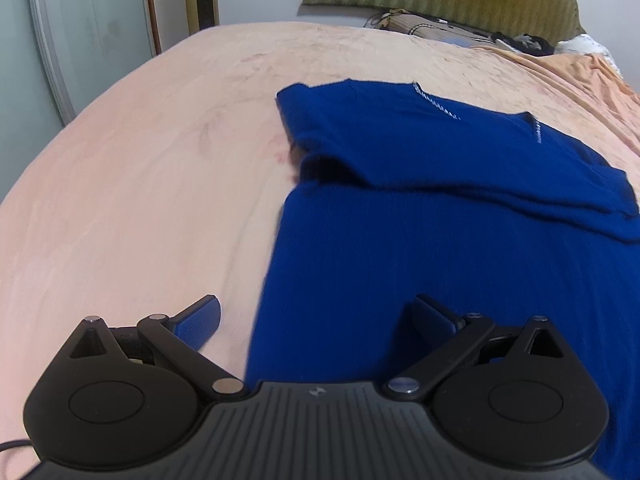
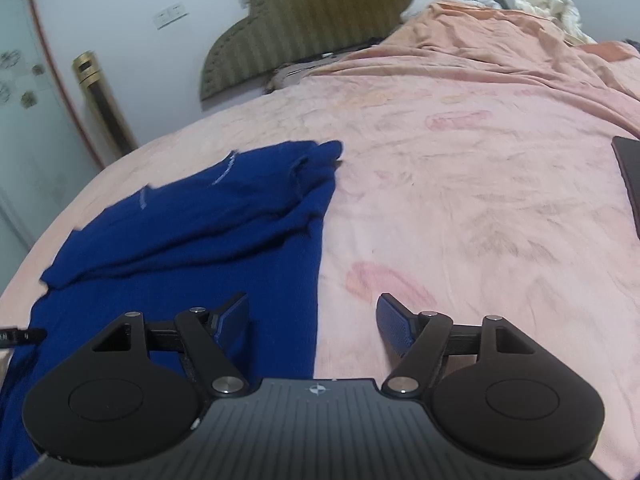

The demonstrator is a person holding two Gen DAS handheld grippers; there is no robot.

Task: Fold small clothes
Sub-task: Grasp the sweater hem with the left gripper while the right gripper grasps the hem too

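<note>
A dark blue garment (image 1: 440,216) lies on the pink bedsheet (image 1: 140,184), its far part folded over on itself with white stitching showing. My left gripper (image 1: 320,316) is open and empty above the garment's near left edge. In the right wrist view the same garment (image 2: 192,232) lies at the left. My right gripper (image 2: 314,312) is open and empty above the garment's near right edge, its left finger over the cloth and its right finger over the sheet.
A green padded headboard (image 2: 320,12) stands at the far end of the bed. A rumpled orange cover (image 2: 520,52) and white bedding (image 2: 552,4) lie far right. A dark flat object (image 2: 630,176) lies at the right edge. A door (image 1: 80,32) stands left.
</note>
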